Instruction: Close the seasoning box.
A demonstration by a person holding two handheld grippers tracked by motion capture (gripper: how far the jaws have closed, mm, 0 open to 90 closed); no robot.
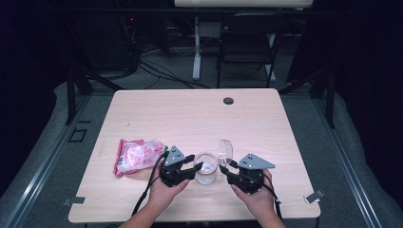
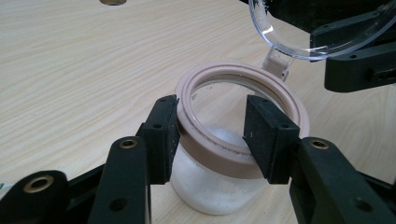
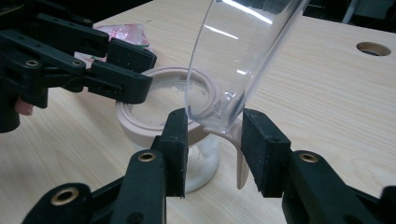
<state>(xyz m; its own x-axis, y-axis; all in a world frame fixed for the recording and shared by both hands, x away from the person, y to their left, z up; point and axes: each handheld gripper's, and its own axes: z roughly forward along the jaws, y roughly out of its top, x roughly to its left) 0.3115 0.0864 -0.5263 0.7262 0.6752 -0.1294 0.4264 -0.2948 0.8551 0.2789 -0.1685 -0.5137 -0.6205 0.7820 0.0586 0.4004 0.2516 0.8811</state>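
A small glass jar point(image 1: 206, 172) with a beige rim point(image 2: 243, 74) and white powder in its bottom stands near the table's front edge. My left gripper point(image 1: 196, 164) reaches in from the left, its pads pressed on both sides of the jar point(image 2: 219, 186) just under the rim. The clear hinged lid point(image 1: 225, 151) stands swung up to the right of the mouth. My right gripper point(image 3: 212, 144) is shut on the lower edge of the lid point(image 3: 238, 56), by its beige hinge tab. The mouth of the jar point(image 3: 201, 163) is uncovered.
A pink and white plastic packet point(image 1: 138, 155) lies left of my left hand. A round cable hole point(image 1: 228, 100) sits in the far middle of the wooden table point(image 1: 190, 118). Beyond the table stand a dark chair point(image 1: 247, 42) and a white post.
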